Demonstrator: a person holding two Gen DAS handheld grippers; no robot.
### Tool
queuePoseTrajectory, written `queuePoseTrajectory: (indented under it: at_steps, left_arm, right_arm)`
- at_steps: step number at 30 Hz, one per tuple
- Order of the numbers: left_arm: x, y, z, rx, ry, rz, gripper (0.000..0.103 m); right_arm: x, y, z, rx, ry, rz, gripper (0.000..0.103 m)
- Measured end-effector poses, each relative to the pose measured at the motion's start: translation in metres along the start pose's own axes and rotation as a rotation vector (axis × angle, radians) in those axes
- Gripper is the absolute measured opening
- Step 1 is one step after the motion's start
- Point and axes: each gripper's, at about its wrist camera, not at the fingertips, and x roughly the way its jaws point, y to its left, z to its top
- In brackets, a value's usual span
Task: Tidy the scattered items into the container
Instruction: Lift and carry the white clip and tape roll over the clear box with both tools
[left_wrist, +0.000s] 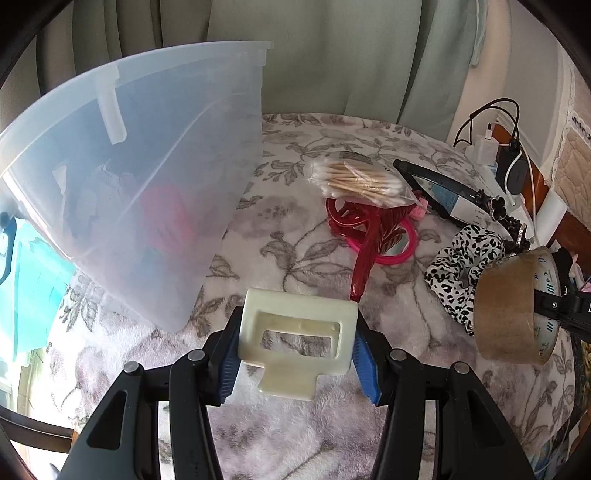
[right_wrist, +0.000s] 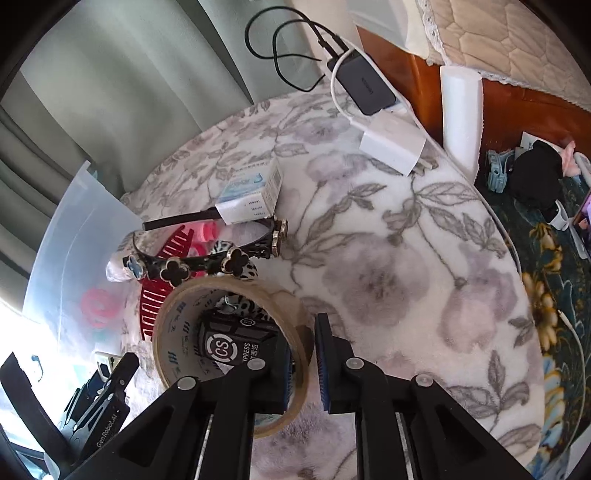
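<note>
**Both grippers loaded beside the bin**

Jaws of the left gripper (left_wrist: 295, 365) pinch a cream hair claw clip (left_wrist: 297, 338) by its ends, its long axis crosswise between the pads; the right gripper (right_wrist: 301, 365) clamps the wall of a brown packing tape roll (right_wrist: 236, 347) (core tilted toward the camera). Both hang over a floral fleece blanket (right_wrist: 388, 266), with green curtains (left_wrist: 332, 55) behind. The translucent storage bin (left_wrist: 147, 184) sits left of the clip, the red comb (left_wrist: 365, 254) right of the bin.
</note>
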Motion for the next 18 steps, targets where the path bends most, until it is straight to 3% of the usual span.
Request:
queuePoseTrajectory:
  at_steps: [2,3,5,10,18]
  left_arm:
    - [0.005,-0.007,0.001,0.003,-0.003,-0.02,0.055]
    - [0.004,-0.011,0.001,0.006,-0.007,-0.032,0.055]
    - [0.004,-0.02,0.001,0.009,-0.014,-0.062,0.055]
    - [0.009,-0.037,0.006,0.021,-0.026,-0.125,0.055]
    - [0.052,-0.077,0.014,0.054,0.0,-0.195,0.055]
  right_arm:
    - [-0.003,0.005,0.004,-0.026,0.0,-0.019,0.02]
    - [-0.005,0.007,0.005,-0.039,-0.005,-0.029,0.033]
    - [-0.011,0.008,0.008,-0.06,-0.017,-0.042,0.048]
    - [-0.01,0.018,0.006,-0.127,0.025,-0.027,0.051]
    - [0.007,0.024,0.001,-0.149,0.093,-0.029,0.063]
